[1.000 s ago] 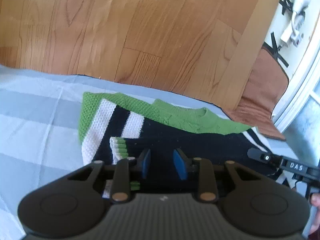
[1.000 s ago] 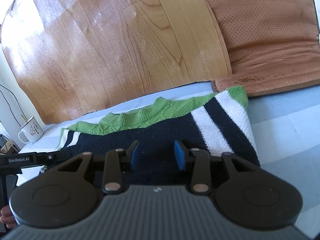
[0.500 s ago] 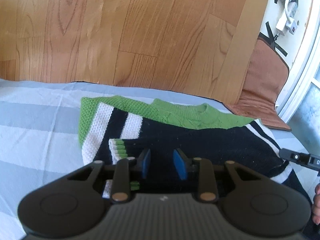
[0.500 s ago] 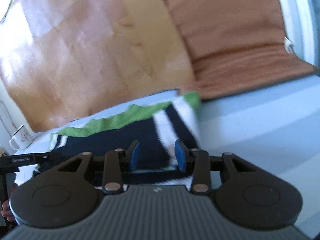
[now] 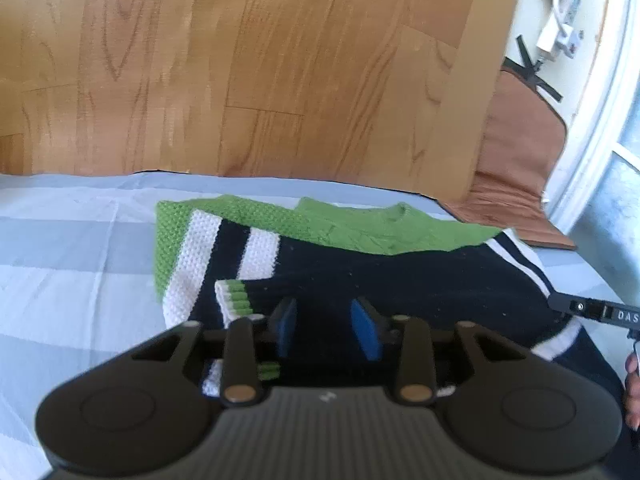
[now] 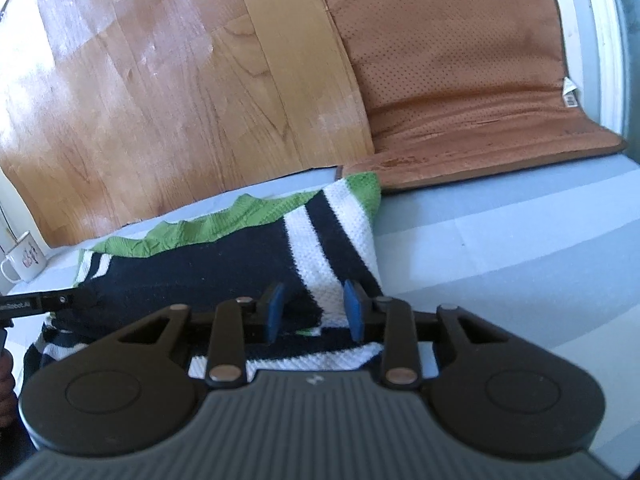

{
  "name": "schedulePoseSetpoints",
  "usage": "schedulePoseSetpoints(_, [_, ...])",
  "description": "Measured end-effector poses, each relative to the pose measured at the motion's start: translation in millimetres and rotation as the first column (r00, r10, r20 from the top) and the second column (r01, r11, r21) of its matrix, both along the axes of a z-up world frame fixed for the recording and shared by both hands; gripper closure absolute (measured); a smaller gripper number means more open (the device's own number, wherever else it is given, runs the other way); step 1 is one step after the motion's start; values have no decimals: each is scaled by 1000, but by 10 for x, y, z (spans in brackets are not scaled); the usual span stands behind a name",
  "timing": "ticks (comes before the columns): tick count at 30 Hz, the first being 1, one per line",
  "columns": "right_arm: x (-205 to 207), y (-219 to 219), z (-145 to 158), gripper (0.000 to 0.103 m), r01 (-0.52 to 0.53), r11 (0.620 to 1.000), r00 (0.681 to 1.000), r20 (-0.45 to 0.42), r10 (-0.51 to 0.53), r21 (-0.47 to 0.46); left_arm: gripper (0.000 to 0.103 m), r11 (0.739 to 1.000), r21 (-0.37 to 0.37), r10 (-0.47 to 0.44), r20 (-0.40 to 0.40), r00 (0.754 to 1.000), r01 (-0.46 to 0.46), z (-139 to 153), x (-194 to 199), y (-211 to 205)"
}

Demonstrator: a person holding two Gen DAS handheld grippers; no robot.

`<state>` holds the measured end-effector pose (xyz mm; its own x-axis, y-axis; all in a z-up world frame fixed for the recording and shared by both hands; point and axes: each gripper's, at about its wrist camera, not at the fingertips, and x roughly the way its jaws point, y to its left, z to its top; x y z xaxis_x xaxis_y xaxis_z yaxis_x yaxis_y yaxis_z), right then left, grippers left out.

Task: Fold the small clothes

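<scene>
A small knit sweater (image 5: 400,276) in navy with white and green stripes lies flat on the grey-blue checked sheet (image 5: 72,264). One striped sleeve cuff (image 5: 236,304) is folded onto its body. My left gripper (image 5: 325,330) hovers low over the navy part beside that cuff; its jaws are opening and nothing is pinched between the pads. My right gripper (image 6: 314,310) sits over the sweater's (image 6: 224,256) right side by the white stripe; its jaws are closing with the fabric edge below the gap, the pads not pressing it. The right gripper's tip (image 5: 592,312) shows at the sweater's right edge.
A wooden board (image 5: 280,60) stands behind the sheet, with a brown perforated cushion (image 6: 460,64) leaning at its right. A white mug (image 6: 24,258) stands at the far left. A white plug and cable (image 5: 556,36) hang on the wall. A person's fingers (image 5: 632,384) show at the right.
The right gripper swung rightward from the sweater's middle to its striped right edge, and its pads narrowed. The left gripper kept its place, rolled slightly, and its pads spread a little.
</scene>
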<state>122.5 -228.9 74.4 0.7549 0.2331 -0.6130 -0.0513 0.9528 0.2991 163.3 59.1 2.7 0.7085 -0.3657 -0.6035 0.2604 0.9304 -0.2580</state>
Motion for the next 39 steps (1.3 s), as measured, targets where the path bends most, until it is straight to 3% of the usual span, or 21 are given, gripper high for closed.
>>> schedulePoseSetpoints(1, [-39, -16, 40, 67, 11, 1000, 1000, -1, -11, -13, 67, 1000, 4, -5, -5, 1000, 5, 15, -15, 14])
schedulePoseSetpoints(3, [-149, -33, 124, 52, 65, 996, 998, -12, -66, -64, 60, 1000, 8, 24, -22, 999, -24, 92, -77, 45])
schedulePoseSetpoints(4, [-230, -56, 170, 51, 68, 995, 998, -9, -69, -70, 58, 999, -7, 34, -29, 999, -34, 149, -138, 74])
schedulePoseSetpoints(6, [-422, -115, 242, 51, 33, 999, 999, 21, -33, -27, 55, 999, -47, 24, -20, 1000, -25, 258, -316, 147])
schedulePoseSetpoints(9, [-669, -144, 287, 51, 14, 1000, 999, 35, -13, -16, 55, 998, -49, 25, -20, 999, -26, 323, -665, 248])
schedulePoseSetpoints(15, [-1123, -319, 248, 51, 10, 999, 1000, -6, -10, 44, 55, 1000, 6, 29, -93, 995, -29, 187, -1472, 426])
schedulePoseSetpoints(20, [-1557, -561, 229, 51, 36, 991, 999, -29, -33, 132, 54, 999, -42, 5, -163, 987, -11, 151, -2049, 555])
schedulePoseSetpoints(26, [-2092, -840, 219, 51, 36, 964, 999, -47, -24, 265, 54, 994, -105, -36, -235, 971, 12, 143, -2495, 592])
schedulePoseSetpoints(35, [-2677, -1000, 80, 52, 23, 937, 998, -69, 1, 347, 49, 993, -120, -55, -280, 959, 22, 135, -2977, 524])
schedulePoseSetpoints(38, [-2722, -968, -21, 52, 9, 934, 996, -88, 24, 358, 57, 994, -105, -39, -265, 964, 11, 121, -3048, 473])
schedulePoseSetpoints(39, [-2749, -958, -46, 52, 0, 931, 997, -77, 30, 364, 76, 995, -96, -26, -262, 965, 1, 115, -3053, 458])
